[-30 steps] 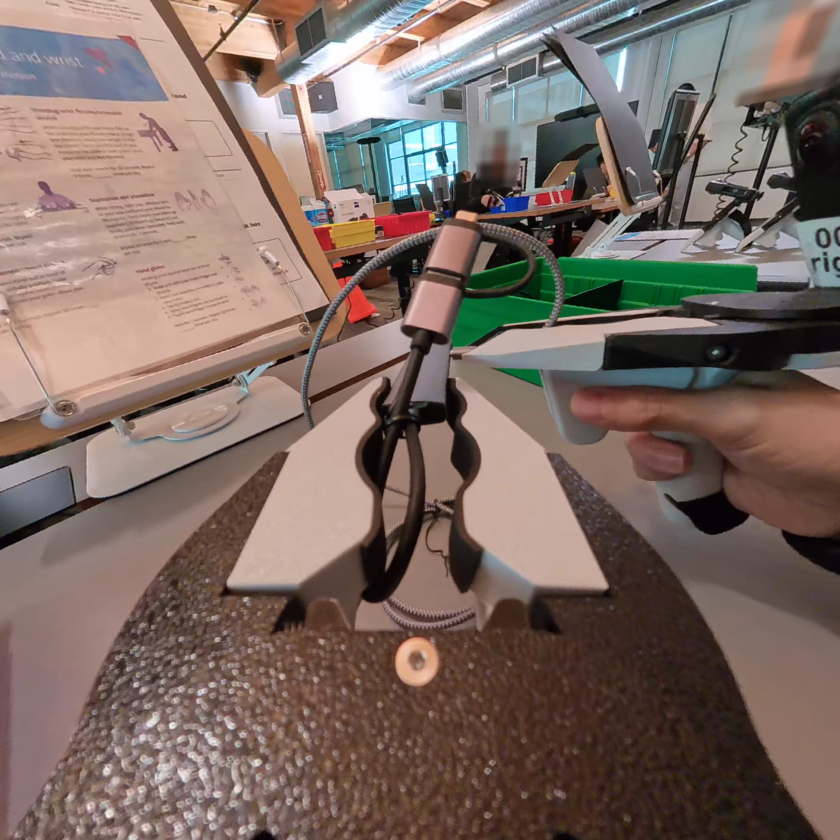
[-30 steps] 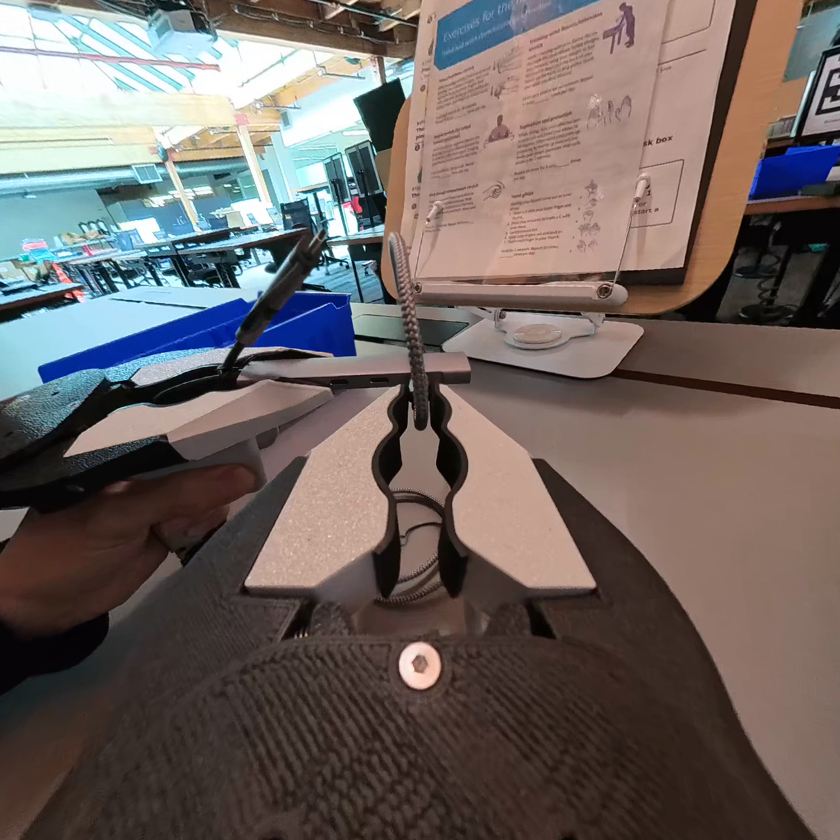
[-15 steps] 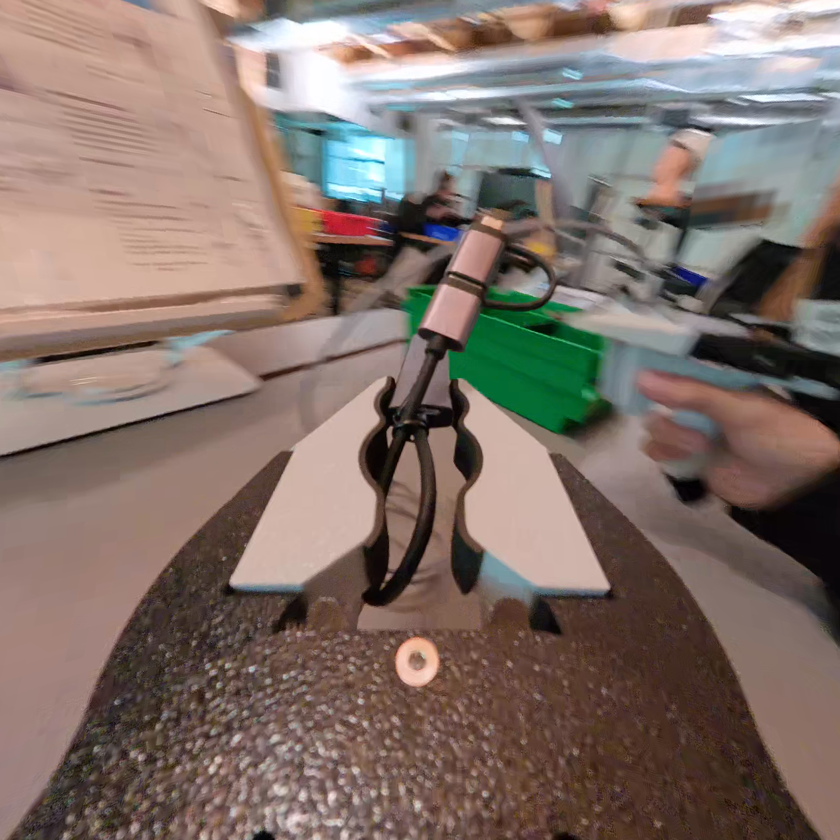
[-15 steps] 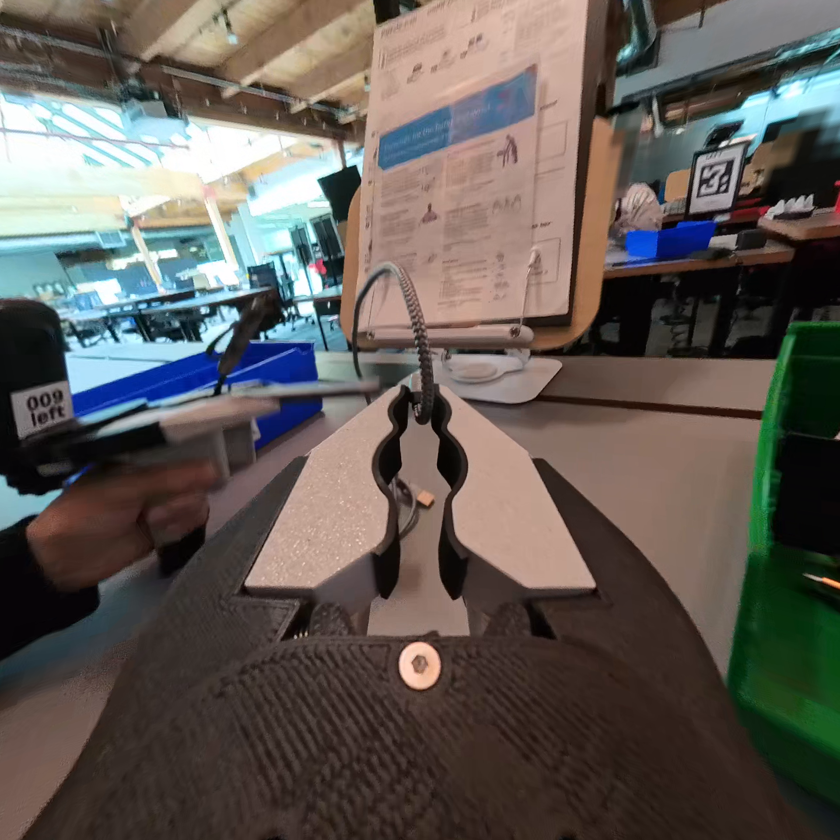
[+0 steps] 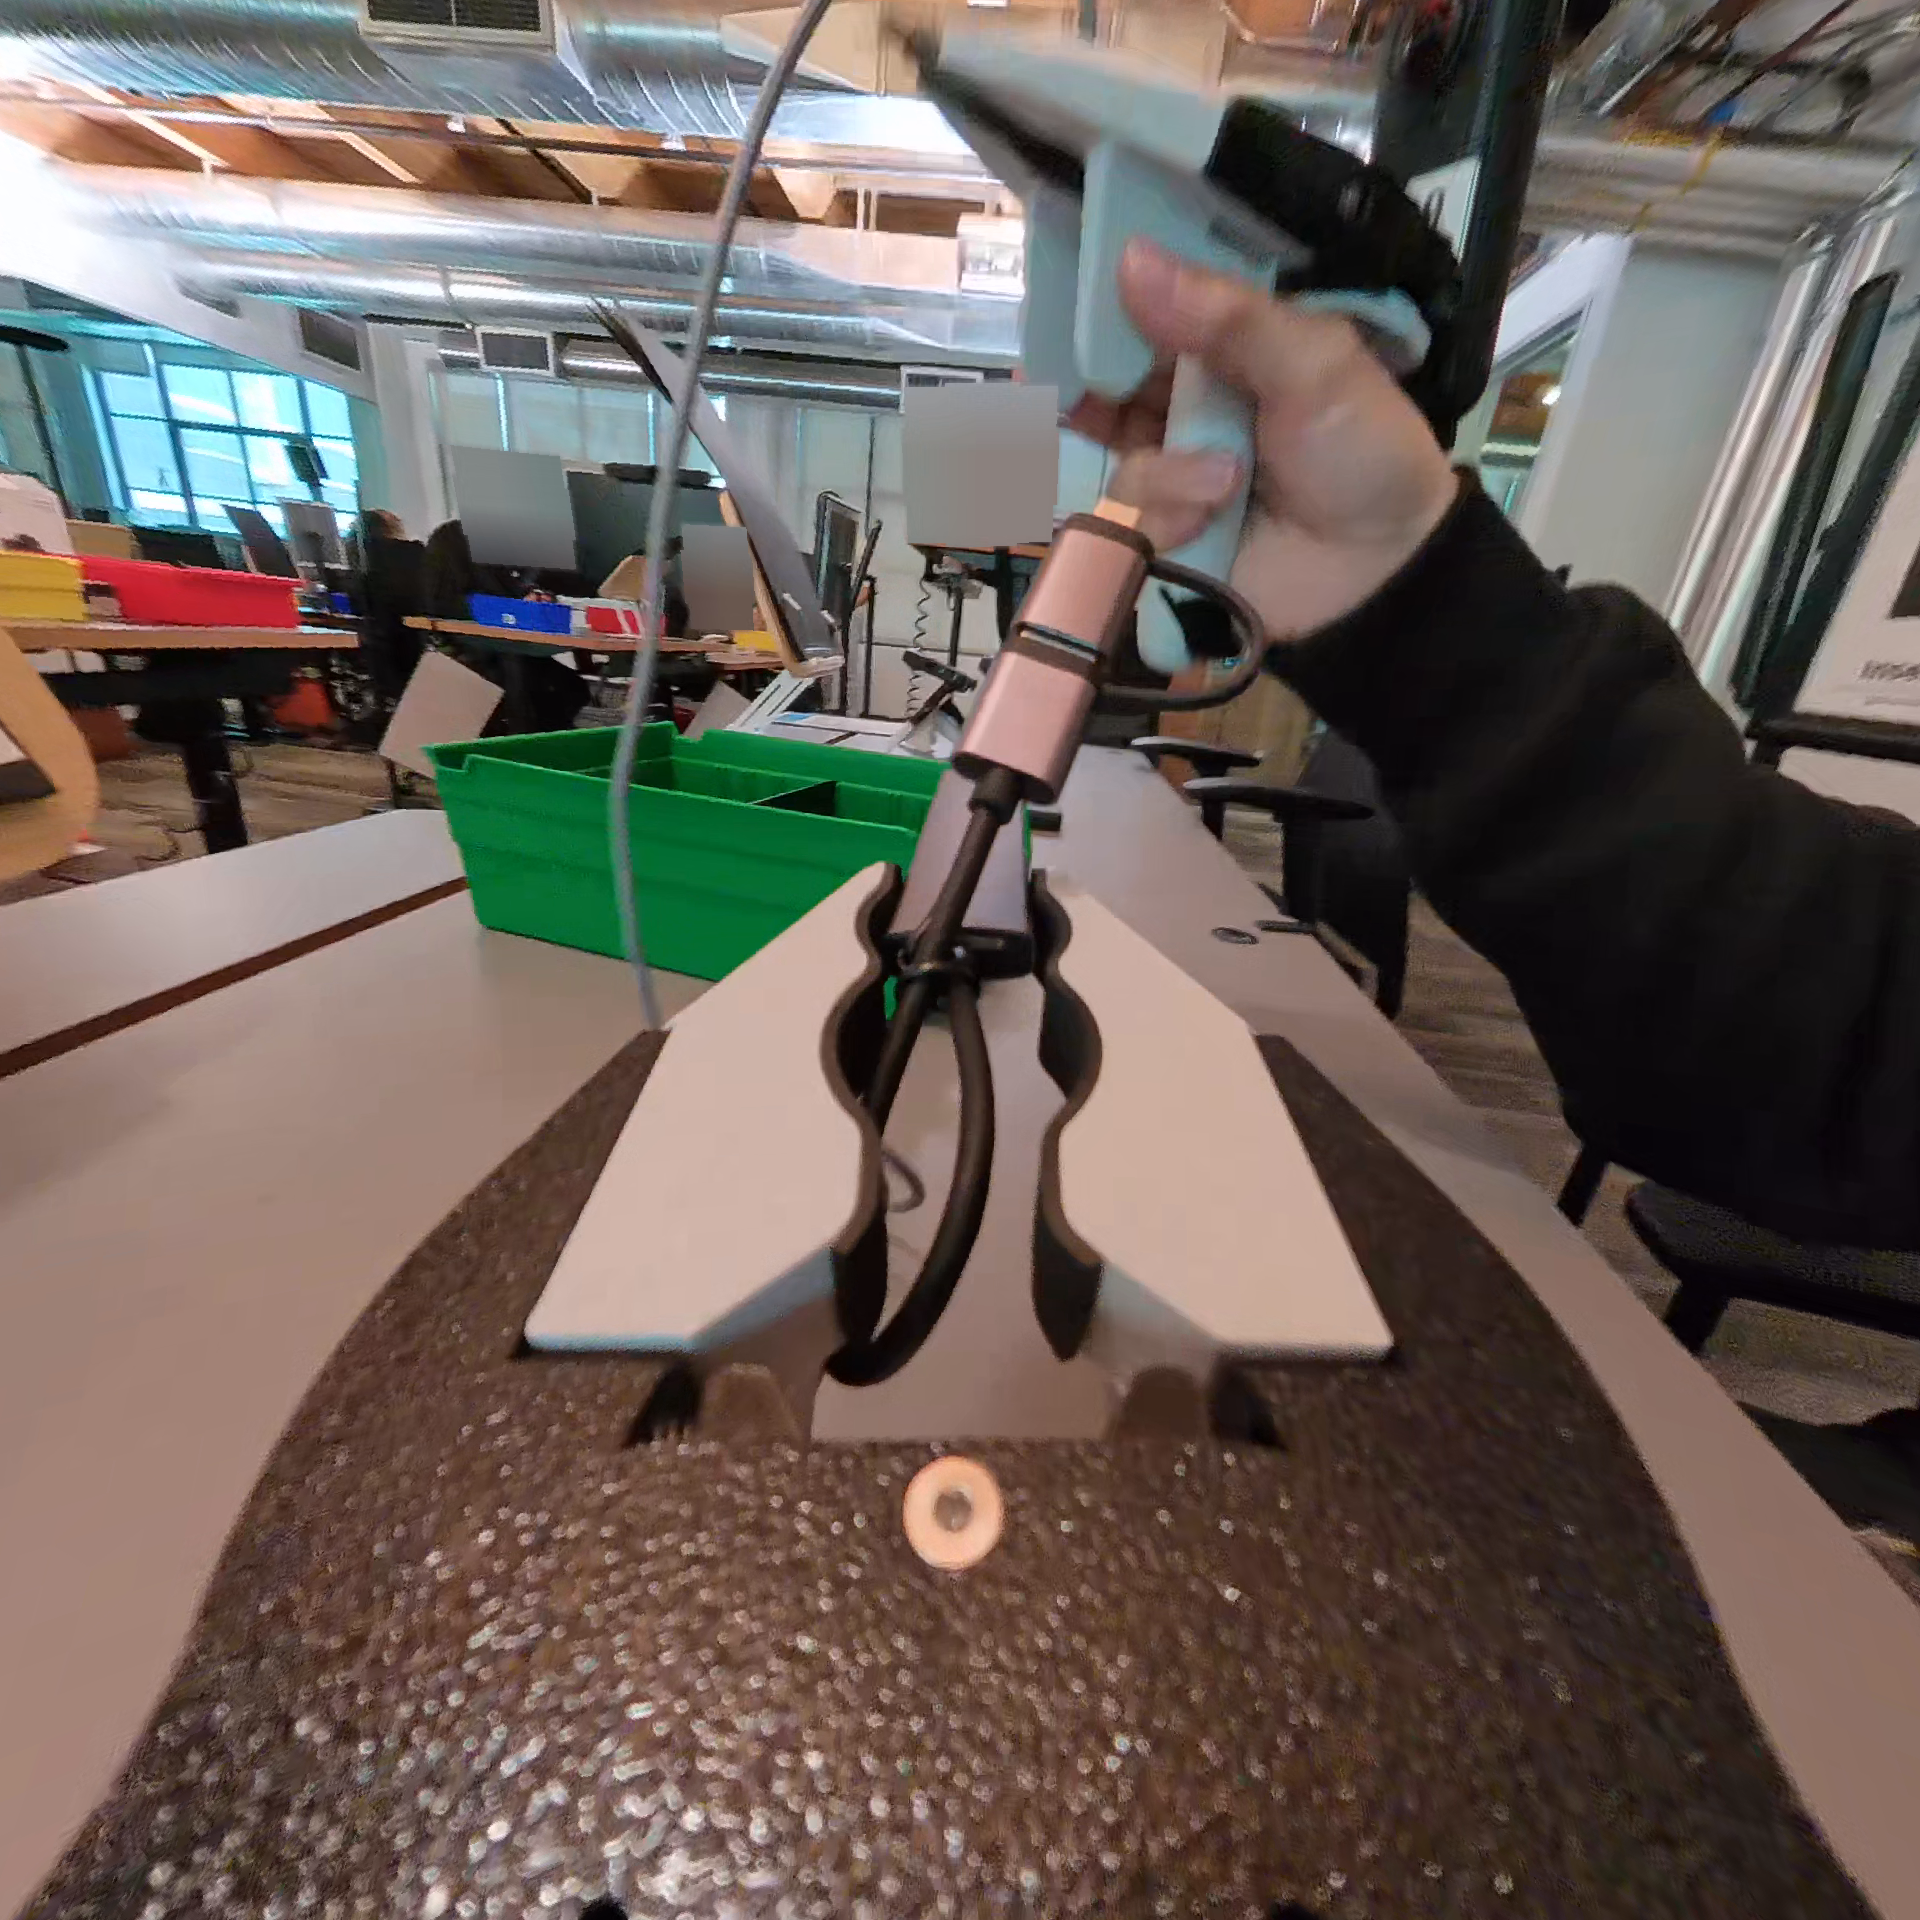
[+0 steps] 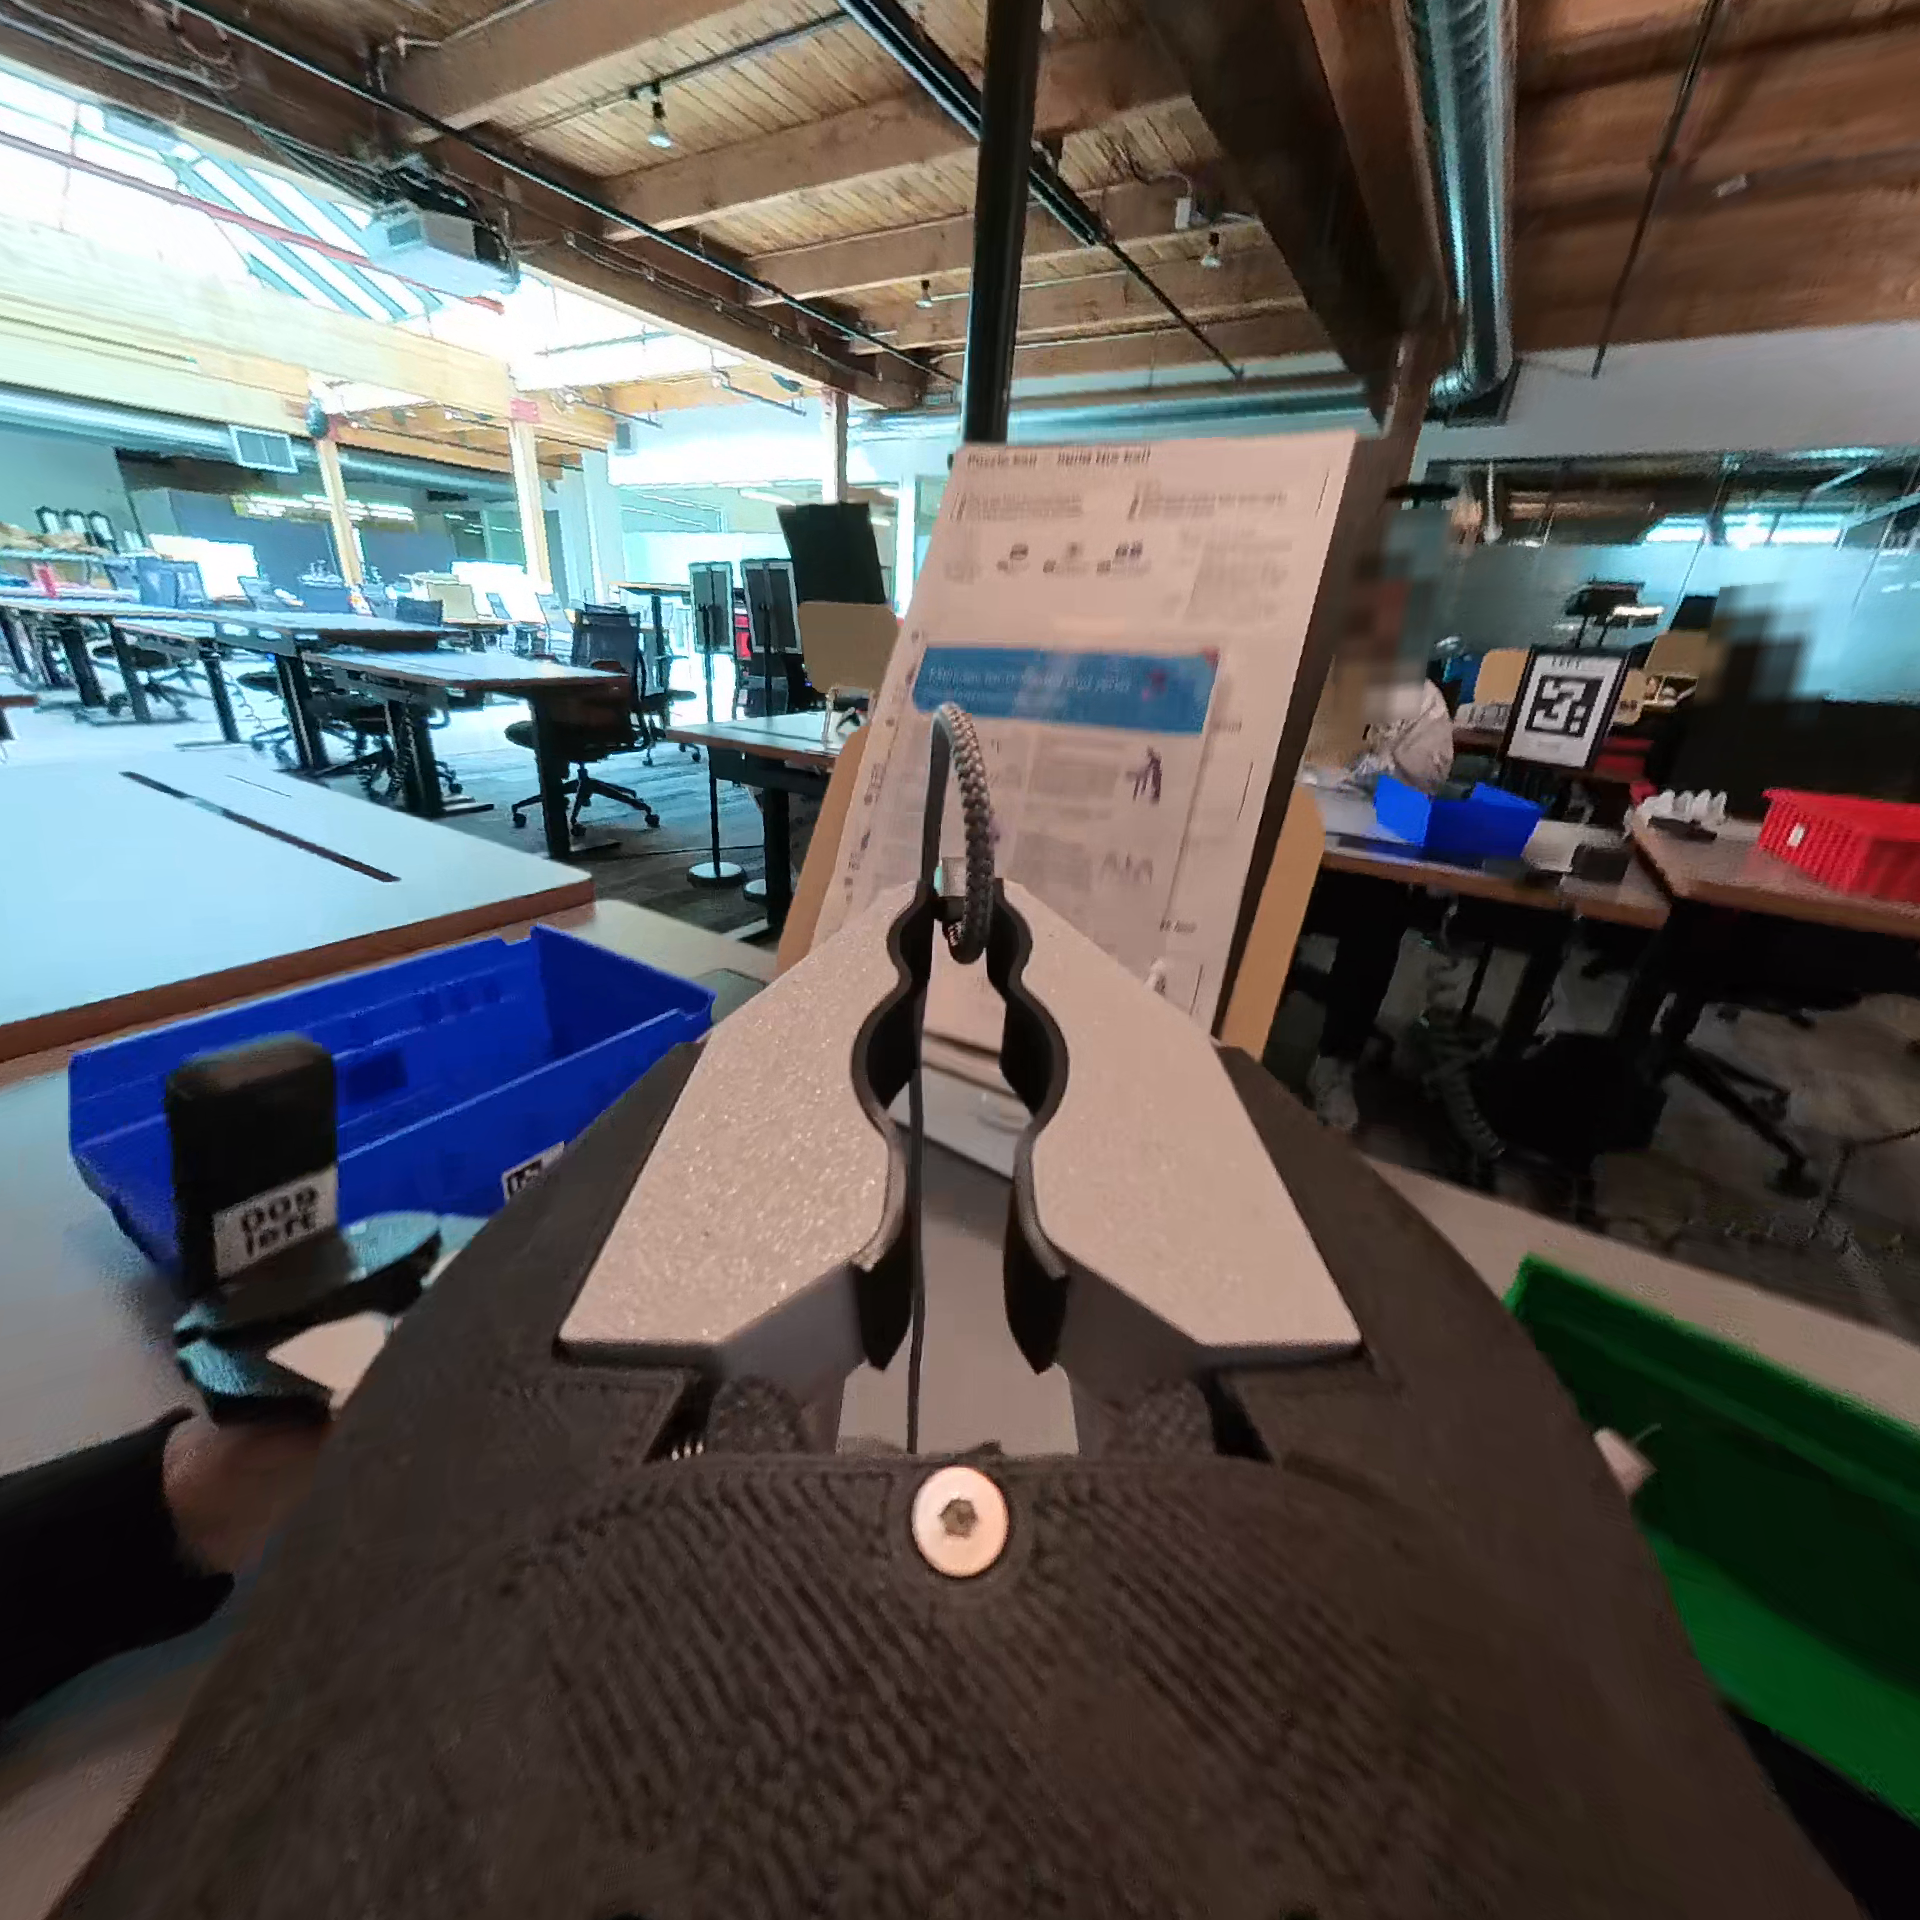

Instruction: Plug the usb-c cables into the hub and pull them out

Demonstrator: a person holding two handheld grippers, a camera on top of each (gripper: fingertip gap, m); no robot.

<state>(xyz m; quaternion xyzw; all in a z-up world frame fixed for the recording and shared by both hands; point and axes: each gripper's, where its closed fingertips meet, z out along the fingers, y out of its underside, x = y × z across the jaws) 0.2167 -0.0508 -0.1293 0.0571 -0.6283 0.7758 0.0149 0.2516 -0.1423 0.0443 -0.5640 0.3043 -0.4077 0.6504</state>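
Braided cable (image 6: 971, 821) end hidden; hub (image 5: 961, 878) half hidden.

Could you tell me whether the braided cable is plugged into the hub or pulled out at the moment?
Pulled out. The right gripper holds the braided cable high, away from the hub clamped in the left gripper.
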